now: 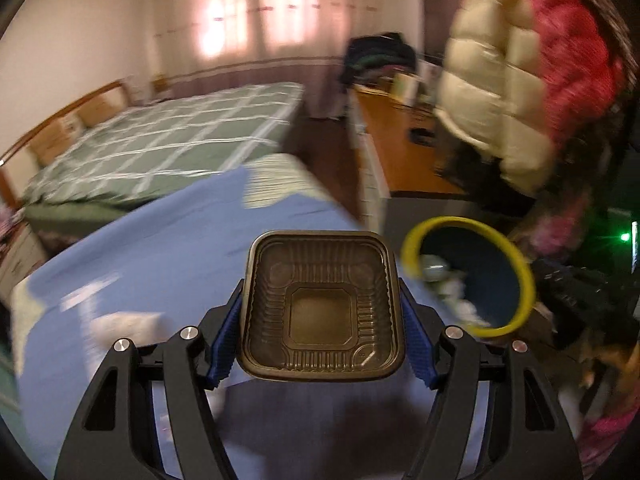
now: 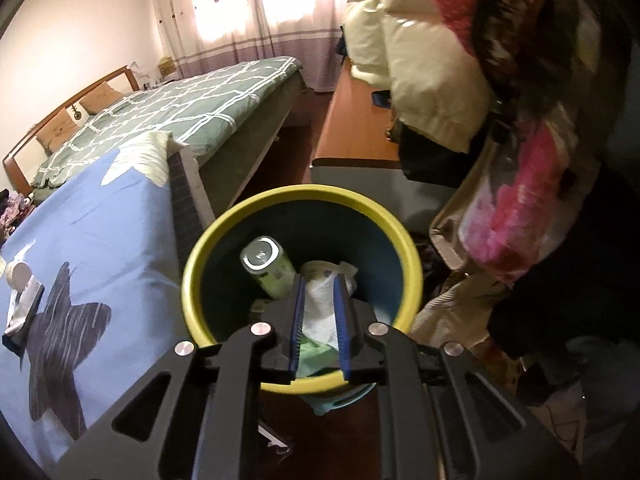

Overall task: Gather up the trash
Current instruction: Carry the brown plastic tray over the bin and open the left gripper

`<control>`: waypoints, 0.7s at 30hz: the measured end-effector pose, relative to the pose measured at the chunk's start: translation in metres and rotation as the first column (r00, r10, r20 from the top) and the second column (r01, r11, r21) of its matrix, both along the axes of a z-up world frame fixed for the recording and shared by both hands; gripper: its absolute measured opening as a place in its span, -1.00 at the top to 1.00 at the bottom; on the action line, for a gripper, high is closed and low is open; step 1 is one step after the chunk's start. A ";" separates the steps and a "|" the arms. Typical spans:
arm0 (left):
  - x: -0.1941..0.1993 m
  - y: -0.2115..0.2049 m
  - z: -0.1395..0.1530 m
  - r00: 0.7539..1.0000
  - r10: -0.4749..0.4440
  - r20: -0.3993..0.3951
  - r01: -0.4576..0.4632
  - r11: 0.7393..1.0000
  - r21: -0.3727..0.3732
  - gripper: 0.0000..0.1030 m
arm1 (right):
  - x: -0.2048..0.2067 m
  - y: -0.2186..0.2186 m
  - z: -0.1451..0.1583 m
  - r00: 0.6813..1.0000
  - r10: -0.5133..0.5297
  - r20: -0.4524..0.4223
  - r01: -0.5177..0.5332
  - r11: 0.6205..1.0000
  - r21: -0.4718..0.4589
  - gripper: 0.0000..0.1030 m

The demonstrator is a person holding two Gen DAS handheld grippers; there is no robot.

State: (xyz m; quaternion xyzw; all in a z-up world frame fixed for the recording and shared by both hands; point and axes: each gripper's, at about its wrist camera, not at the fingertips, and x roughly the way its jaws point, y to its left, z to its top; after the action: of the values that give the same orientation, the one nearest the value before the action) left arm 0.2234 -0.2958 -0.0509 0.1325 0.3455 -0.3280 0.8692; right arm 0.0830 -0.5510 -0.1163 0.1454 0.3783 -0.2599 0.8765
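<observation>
A blue bedspread [image 1: 140,248] is seen beside the yellow-rimmed bin [image 2: 300,208]; a brown tray [image 1: 320,308] is clamped by the left gripper [image 1: 320,316], while the right gripper [image 2: 320,320] fingers are held narrowly apart, empty, over the bin.

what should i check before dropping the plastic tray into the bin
1. Tray gripped: left hand-held gripper pads press both sides of the brown plastic tray - ok.
2. Tray over the bin: yellow-rimmed bin sits to its right, tray is above the blue bedsheet - not ok.
3. Room in the bin: a can and tissue lie low inside - ok.
4. Bin mouth clear: right hand-held gripper hangs over it - not ok.
5. Right hand-held gripper empty: pads apart, nothing pinched - ok.
6. Tray empty: nothing visible inside - ok.
</observation>
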 end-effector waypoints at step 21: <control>-0.017 -0.099 -0.013 0.994 -0.105 0.020 0.105 0.994 -0.006 -0.83 | -0.017 -0.003 0.004 0.999 -0.036 -0.011 0.036 0.999 -0.041 0.41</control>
State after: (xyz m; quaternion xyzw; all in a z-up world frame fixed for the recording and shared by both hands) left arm 0.2067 -0.3946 -0.0644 0.1507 0.3282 -0.3730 0.8547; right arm 0.0662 -0.5540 -0.1119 0.1327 0.3755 -0.2843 0.8721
